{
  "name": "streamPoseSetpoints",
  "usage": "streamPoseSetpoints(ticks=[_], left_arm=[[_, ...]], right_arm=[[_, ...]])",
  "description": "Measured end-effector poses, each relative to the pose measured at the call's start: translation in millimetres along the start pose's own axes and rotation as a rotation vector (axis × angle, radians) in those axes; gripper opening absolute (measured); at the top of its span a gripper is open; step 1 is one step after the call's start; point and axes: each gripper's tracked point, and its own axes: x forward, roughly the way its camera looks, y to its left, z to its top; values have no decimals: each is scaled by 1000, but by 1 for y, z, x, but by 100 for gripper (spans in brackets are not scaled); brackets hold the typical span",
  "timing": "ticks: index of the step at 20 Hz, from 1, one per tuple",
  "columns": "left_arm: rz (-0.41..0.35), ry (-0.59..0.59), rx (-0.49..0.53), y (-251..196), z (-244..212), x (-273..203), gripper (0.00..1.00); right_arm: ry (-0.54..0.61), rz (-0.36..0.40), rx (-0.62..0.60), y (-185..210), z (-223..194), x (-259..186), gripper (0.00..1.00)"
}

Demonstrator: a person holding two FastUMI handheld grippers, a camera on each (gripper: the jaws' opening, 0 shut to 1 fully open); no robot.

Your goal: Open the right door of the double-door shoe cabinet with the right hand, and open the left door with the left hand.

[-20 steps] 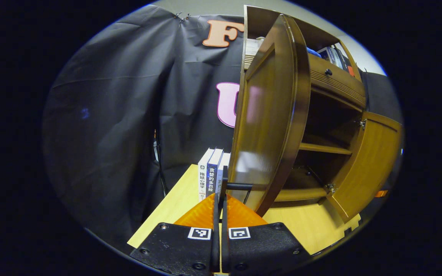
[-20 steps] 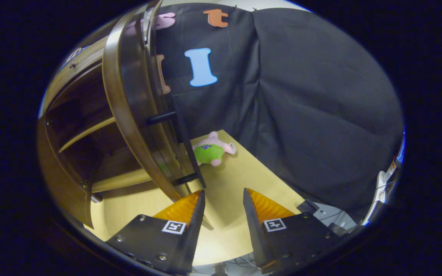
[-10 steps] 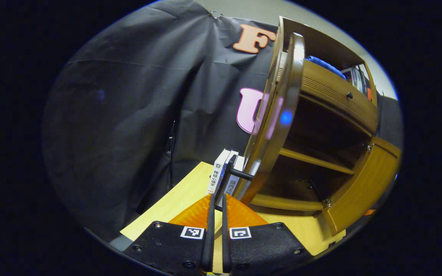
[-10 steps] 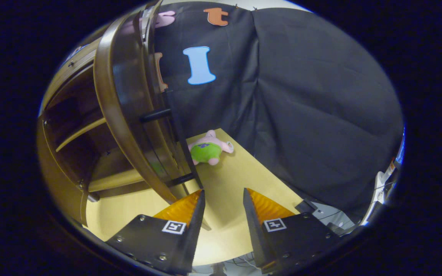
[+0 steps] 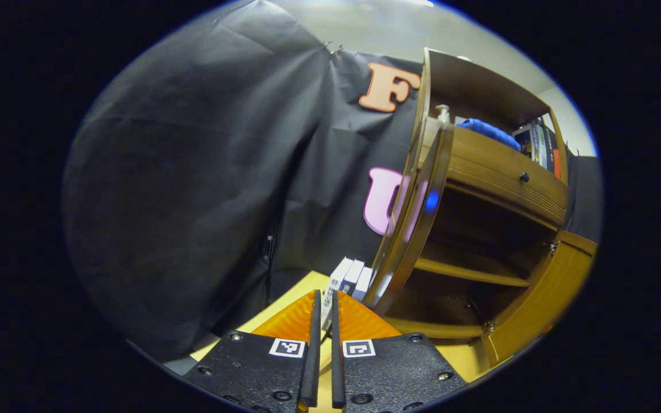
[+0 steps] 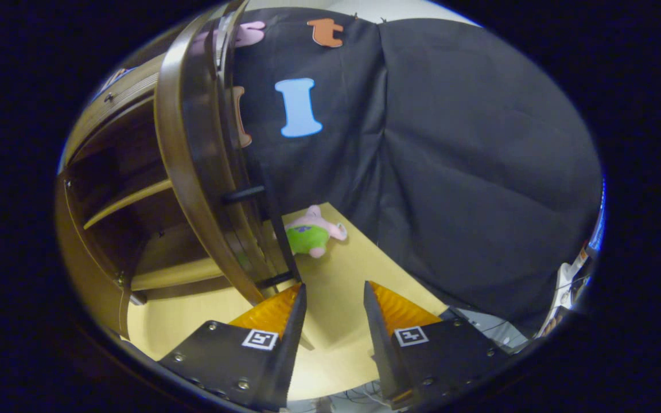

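Since a second ago the left door (image 5: 416,218) has swung from broad-face to nearly edge-on in the left gripper view, and my left tool (image 5: 322,338) has come off its handle and backed away. Its fingers sit pressed nearly together, nothing between them that I can see — the low view is poor, so I hedge there.

Left door now lies ahead and right of the left tool, long axis upright, beside the books (image 5: 349,281) on the counter (image 5: 284,301).

Right tool (image 6: 333,338) spread wide, empty, hovering low over the counter. Right door (image 6: 193,172) stands open just left of it, bar handle (image 6: 276,229) near the left finger — apparently not touching.

Both doors read open; cabinet shelf (image 5: 468,272) exposed.
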Motion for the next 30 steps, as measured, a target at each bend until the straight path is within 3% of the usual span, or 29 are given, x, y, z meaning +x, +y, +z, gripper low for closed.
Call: streamPoseSetpoints(ticks=[7,12,16,17,21,25,30], left_arm=[[-40,-192,93,-45,119,-4,10],[-108,-260,138,-82,167,-8,10],[-229,-278,128,-131,179,-5,10],[-262,-270,121,-143,176,-1,10],[-404,-202,80,-195,148,9,10],[-469,-136,80,-228,113,15,10],[-492,-90,123,-248,74,16,10]], right_arm=[[-309,-106,-62,-22,120,-58,59],[-521,-86,-127,0,211,-133,59],[-633,36,-184,55,245,-187,59],[-649,71,-185,72,251,-196,53],[-652,263,-142,148,250,-218,55],[-595,403,-123,210,226,-218,53],[-518,478,-160,248,192,-208,55]])
